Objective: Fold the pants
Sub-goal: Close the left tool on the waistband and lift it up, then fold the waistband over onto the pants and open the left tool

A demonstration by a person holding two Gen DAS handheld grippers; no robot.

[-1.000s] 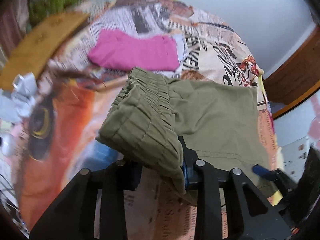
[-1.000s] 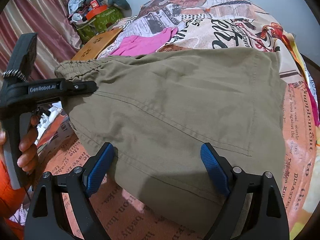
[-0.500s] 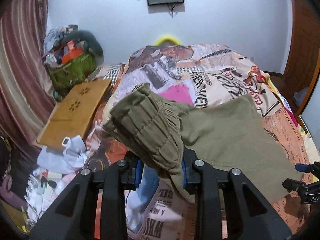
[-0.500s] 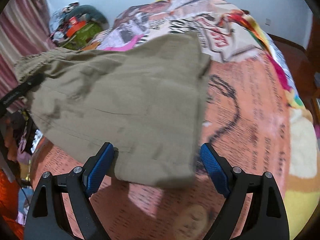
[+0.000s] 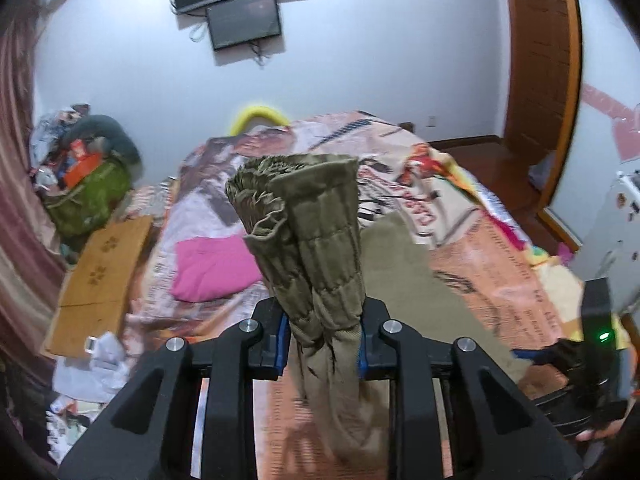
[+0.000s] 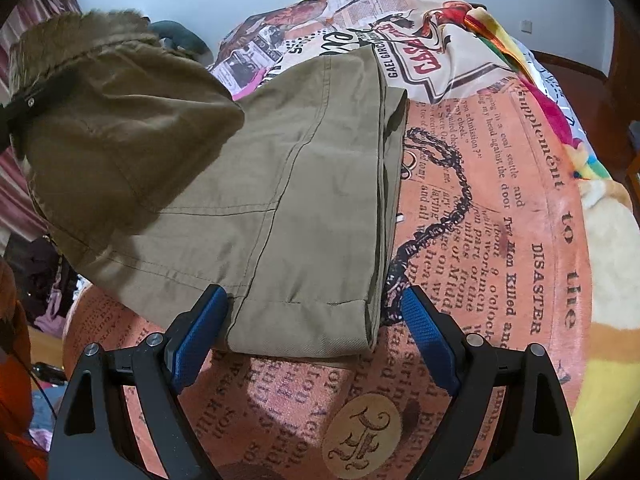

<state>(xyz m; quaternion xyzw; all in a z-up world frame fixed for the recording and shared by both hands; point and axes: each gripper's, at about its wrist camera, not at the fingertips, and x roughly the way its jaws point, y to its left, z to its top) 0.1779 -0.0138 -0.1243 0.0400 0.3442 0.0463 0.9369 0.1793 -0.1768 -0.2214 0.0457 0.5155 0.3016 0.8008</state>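
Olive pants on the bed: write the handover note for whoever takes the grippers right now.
Left gripper: shut on the olive pants at the bunched elastic waistband, held up off the bed.
Right gripper: open, holding nothing, fingers either side of the hem end, which lies flat on the bed.
Done: the legs look laid one over the other, hems together.
Left: probably carry the waistband over toward the hem, lay it down, release, smooth.
Nearby: a folded pink garment lies farther back on the bed.
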